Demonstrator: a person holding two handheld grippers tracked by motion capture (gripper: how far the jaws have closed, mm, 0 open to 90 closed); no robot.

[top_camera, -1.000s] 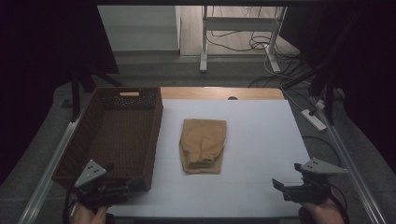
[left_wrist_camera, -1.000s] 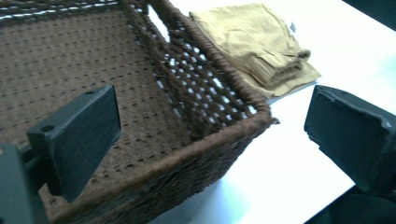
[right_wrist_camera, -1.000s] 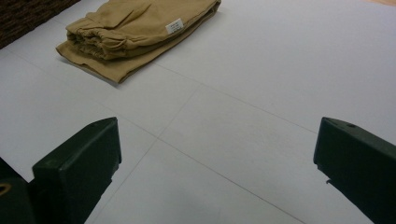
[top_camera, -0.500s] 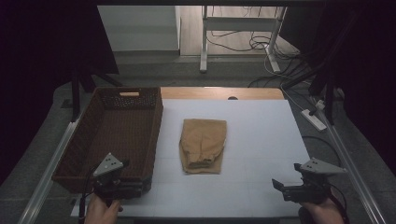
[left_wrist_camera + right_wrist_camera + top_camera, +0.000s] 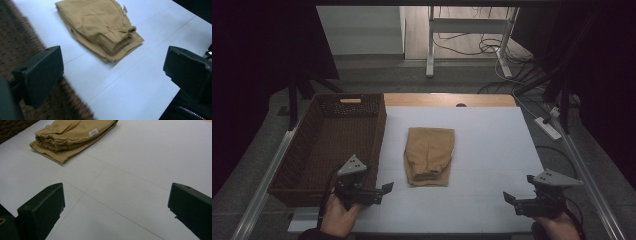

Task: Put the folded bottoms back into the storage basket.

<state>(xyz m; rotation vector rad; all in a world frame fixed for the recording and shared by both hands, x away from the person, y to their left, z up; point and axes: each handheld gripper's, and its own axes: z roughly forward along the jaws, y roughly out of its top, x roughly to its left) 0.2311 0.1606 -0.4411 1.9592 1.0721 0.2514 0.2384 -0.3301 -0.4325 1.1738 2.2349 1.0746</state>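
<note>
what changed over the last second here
The left hand-held gripper moved rightward from the near corner of the brown wicker basket toward the folded tan cloth garment, jaws open, holding nothing. The right hand-held gripper, garment and basket stayed put.

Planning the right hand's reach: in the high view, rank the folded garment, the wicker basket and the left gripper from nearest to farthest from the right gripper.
From the right gripper:
1. Folded garment, table centre.
2. Left gripper, near edge.
3. Wicker basket, far left.
</note>
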